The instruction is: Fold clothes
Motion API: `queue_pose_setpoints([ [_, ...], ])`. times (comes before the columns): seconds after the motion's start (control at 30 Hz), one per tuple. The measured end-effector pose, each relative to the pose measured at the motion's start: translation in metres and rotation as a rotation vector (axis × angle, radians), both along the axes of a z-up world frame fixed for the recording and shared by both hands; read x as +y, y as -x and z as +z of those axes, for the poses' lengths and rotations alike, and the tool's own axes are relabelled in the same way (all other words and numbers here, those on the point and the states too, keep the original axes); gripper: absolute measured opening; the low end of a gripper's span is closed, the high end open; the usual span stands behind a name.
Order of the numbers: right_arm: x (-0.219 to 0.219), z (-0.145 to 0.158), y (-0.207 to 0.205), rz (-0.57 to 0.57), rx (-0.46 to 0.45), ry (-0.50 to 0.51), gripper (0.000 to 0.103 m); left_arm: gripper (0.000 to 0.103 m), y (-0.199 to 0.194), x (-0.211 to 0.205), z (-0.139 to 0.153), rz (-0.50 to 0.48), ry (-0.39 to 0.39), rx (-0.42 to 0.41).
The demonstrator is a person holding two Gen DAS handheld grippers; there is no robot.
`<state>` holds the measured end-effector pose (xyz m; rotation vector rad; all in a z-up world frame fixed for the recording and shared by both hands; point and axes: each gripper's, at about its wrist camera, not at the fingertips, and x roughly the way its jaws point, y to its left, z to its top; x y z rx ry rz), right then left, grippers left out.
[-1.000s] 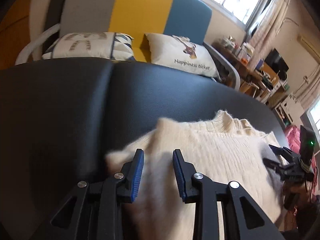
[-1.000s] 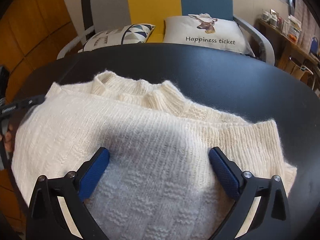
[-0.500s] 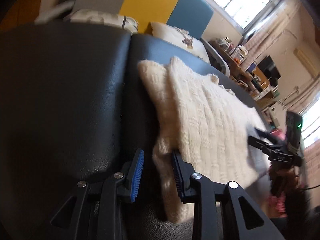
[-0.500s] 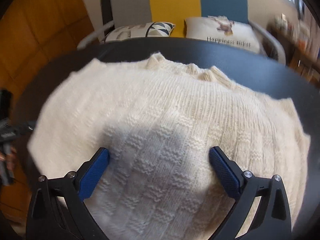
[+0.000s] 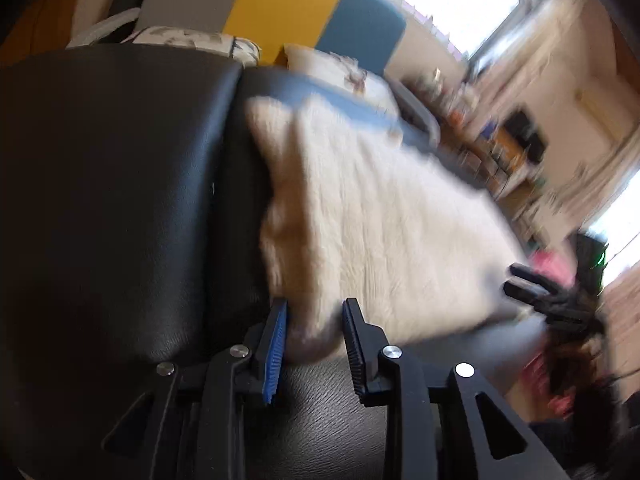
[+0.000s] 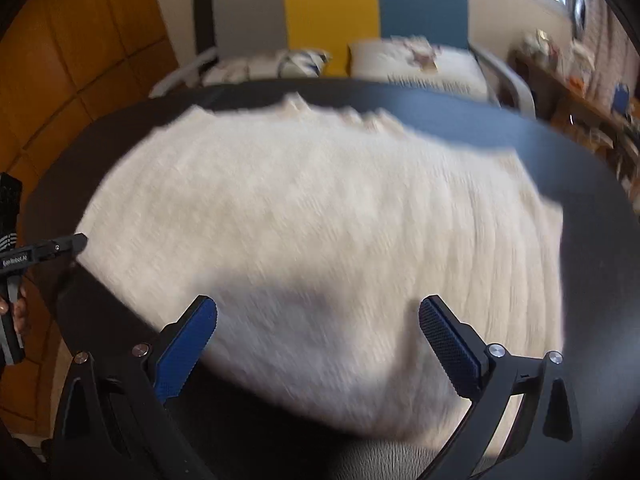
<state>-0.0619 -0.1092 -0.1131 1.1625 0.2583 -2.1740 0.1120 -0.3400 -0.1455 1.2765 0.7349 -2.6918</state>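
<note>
A cream knitted sweater (image 6: 320, 240) lies spread on the black padded bench (image 5: 112, 200), filling the centre of the right wrist view and running from frame centre toward the right edge in the left wrist view; both views are motion-blurred. At lower centre of the left wrist view, the left tongs (image 5: 314, 336) stand with their blue-padded jaws a narrow gap apart, a bunched corner of the sweater's near edge lying between them; the blur leaves it unclear how firmly the pads press the knit, though they appear closed on it. At the far left edge of the right wrist view the same tongs show only as a dark tip by the sweater's left edge. At lower centre of that view, the right tongs (image 6: 318, 340) are spread wide, jaws well apart over the near part of the sweater and holding nothing. Along the top of both views stands a grey, yellow and blue sofa (image 6: 332, 4) with two cushions (image 6: 416, 64). The garment appears to lie in a broad slab with a second layer showing along its left edge, a state that fits either a partly folded sweater or one being squared up. Handling judgement: the knit looks thick, soft and limp, light but prone to stretch and sag; hold is best taken at edges or corners through all layers, never by a pinch of loose surface yarn.
</note>
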Motion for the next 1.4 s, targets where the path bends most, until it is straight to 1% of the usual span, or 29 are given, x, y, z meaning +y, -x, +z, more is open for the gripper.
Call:
queue_pose_setpoints([
  [0.03,0.005,-0.006,-0.001,-0.002,-0.007,0.003,0.103,0.027,-0.001,0.005,0.002,-0.013,0.024,0.001],
  [0.07,0.01,-0.011,-0.002,-0.005,-0.014,0.005,0.103,0.027,-0.003,0.005,0.003,-0.011,0.017,0.002],
  [0.17,0.023,-0.026,-0.004,-0.012,-0.037,0.015,0.103,0.026,-0.012,-0.003,0.007,0.005,-0.047,0.015],
  [0.23,0.026,-0.023,-0.001,-0.02,-0.057,0.041,0.103,0.026,-0.022,-0.009,0.01,0.023,-0.081,0.032],
  [0.3,0.028,-0.016,0.001,-0.026,-0.066,0.075,0.103,0.027,-0.027,-0.024,0.012,0.069,-0.142,0.055],
  [0.33,0.028,-0.012,0.002,-0.027,-0.068,0.093,0.103,0.029,-0.027,-0.034,0.013,0.092,-0.168,0.07],
  [0.4,0.026,-0.006,0.002,-0.02,-0.069,0.108,0.103,0.031,-0.025,-0.053,0.017,0.133,-0.247,0.113],
  [0.43,0.022,-0.004,0.0,-0.014,-0.069,0.108,0.103,0.035,-0.02,-0.06,0.019,0.136,-0.267,0.126],
  [0.5,0.01,0.001,-0.005,0.004,-0.069,0.099,0.103,0.038,-0.006,-0.071,0.024,0.125,-0.284,0.145],
  [0.57,0.001,0.0,-0.009,0.027,-0.076,0.102,0.103,0.04,0.011,-0.08,0.025,0.102,-0.297,0.125],
  [0.67,-0.011,0.0,-0.011,0.048,-0.077,0.095,0.103,0.044,0.036,-0.09,0.018,0.06,-0.341,0.084],
  [0.7,-0.014,0.0,-0.011,0.053,-0.077,0.094,0.103,0.05,0.043,-0.092,0.015,0.052,-0.352,0.067],
  [0.8,-0.021,0.002,-0.009,0.065,-0.072,0.088,0.103,0.052,0.059,-0.097,0.005,0.028,-0.407,0.026],
  [0.87,-0.023,0.007,-0.007,0.068,-0.062,0.087,0.103,0.052,0.066,-0.102,-0.006,0.026,-0.412,-0.022],
  [0.93,-0.024,0.012,-0.004,0.073,-0.053,0.093,0.103,0.052,0.067,-0.105,-0.014,0.024,-0.433,-0.038],
  [1.03,-0.025,0.017,0.004,0.07,-0.044,0.1,0.103,0.052,0.067,-0.105,-0.014,0.021,-0.455,-0.025],
  [1.1,-0.024,0.016,0.011,0.053,-0.043,0.1,0.103,0.052,0.07,-0.1,-0.013,0.008,-0.442,-0.023],
  [1.17,-0.019,0.013,0.019,0.023,-0.058,0.106,0.103,0.052,0.075,-0.093,-0.01,-0.007,-0.419,-0.02],
  [1.3,-0.002,0.006,0.037,-0.058,-0.087,0.112,0.103,0.052,0.077,-0.086,-0.008,-0.017,-0.435,-0.013],
  [1.37,0.006,0.005,0.043,-0.102,-0.061,0.076,0.103,0.041,0.072,-0.086,-0.012,0.003,-0.463,0.001],
  [1.4,0.009,0.004,0.047,-0.119,-0.049,0.057,0.103,0.032,0.07,-0.086,-0.015,0.016,-0.486,0.001],
])
